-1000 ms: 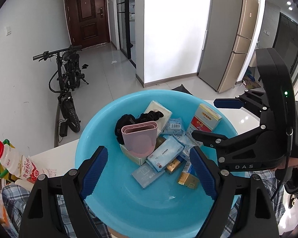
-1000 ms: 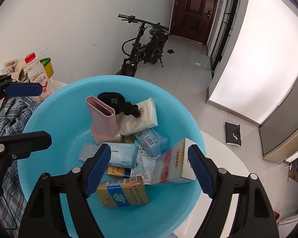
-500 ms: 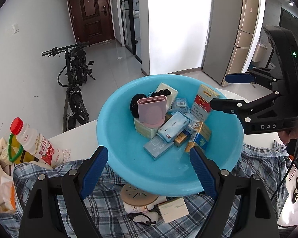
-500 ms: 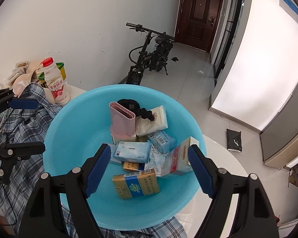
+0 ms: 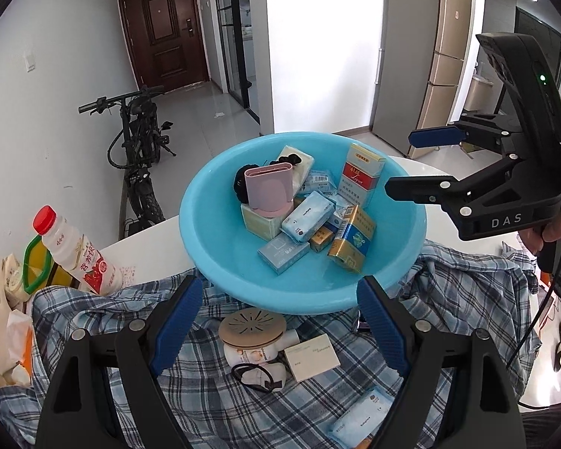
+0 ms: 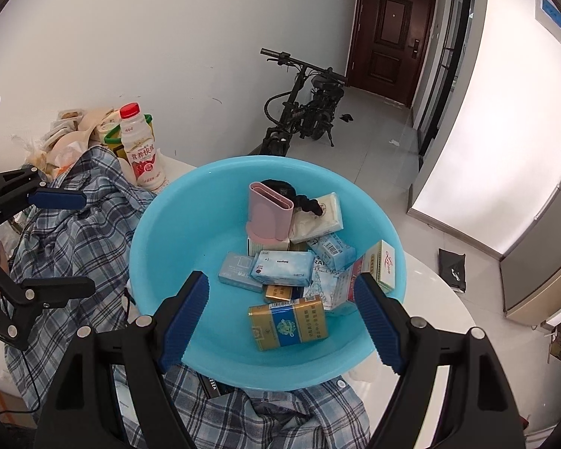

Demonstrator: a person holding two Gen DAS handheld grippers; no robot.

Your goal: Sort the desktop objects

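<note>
The fingers of the left gripper (image 5: 276,321) are held wide apart with nothing between them, and the same is seen of the right gripper (image 6: 280,318), whose blue pads frame only open air. Just beyond both pairs of fingers a light blue basin (image 5: 213,262) is found, resting on a plaid shirt (image 5: 467,299) spread over the white surface (image 6: 441,321). Inside the basin a pink holder (image 5: 268,191) is stood upright on a pale box, with a black hair tie (image 6: 280,187) behind it, tissue packs (image 6: 284,267) in the middle, a red and white carton (image 5: 361,176) at the far right side and a gold and blue carton (image 6: 288,321) nearest the right fingers. Only from the left wrist view can the things lying on the shirt between the left fingers be seen: a round slotted wooden lid (image 5: 252,323), a small white card box (image 5: 312,351) and, lower down, another tissue pack (image 5: 362,417); the right gripper is also shown there, above the basin's right edge, grasped by a hand (image 5: 546,228). Only from the right wrist view are the basin's near wall and the bare surface to the right of the fingers shown. A red-capped milk bottle (image 6: 142,149) is seen off to the left of the fingers in both views.
</note>
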